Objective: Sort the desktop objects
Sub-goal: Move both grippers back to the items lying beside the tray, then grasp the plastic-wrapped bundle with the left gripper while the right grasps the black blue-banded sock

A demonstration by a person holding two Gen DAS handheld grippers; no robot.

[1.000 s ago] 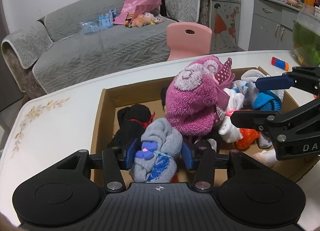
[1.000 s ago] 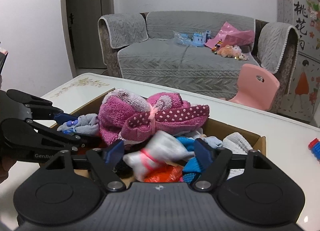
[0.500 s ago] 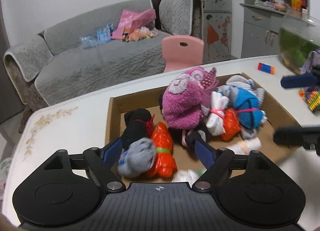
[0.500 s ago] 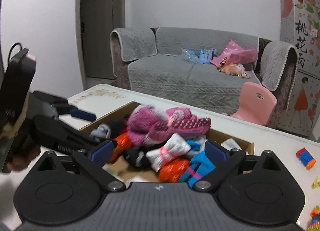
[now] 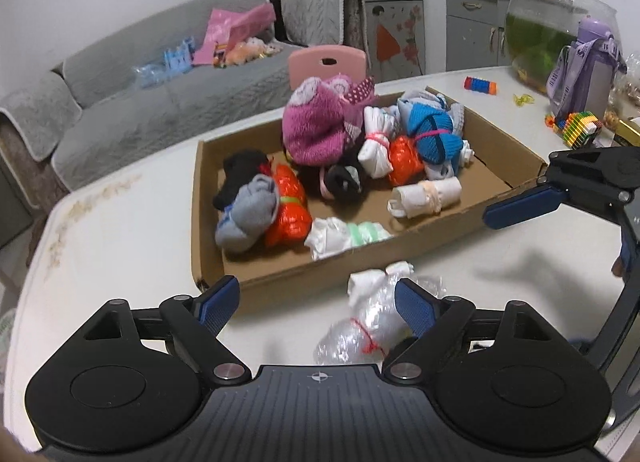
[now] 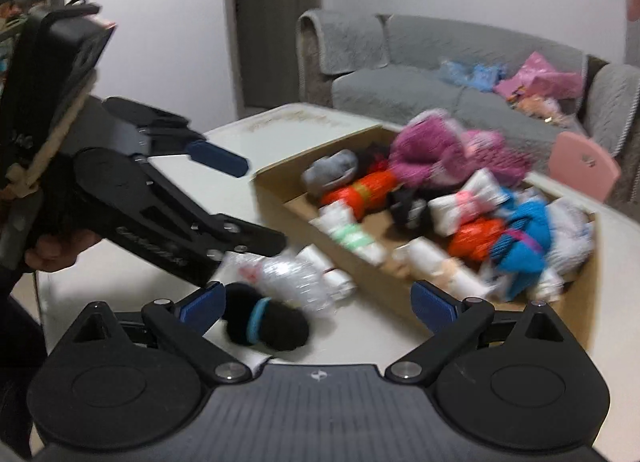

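Only the right view shows a black sock roll (image 6: 266,324); right jaws wide, left jaws opening, both empty.

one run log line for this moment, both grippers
left gripper: opening, empty | right gripper: open, empty | cardboard box: holds sock bundles | table: plastic-wrapped bundle, black sock roll outside box

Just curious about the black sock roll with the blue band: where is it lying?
In the right wrist view, the black roll lies on the white table, outside the cardboard box, beside a plastic-wrapped bundle.
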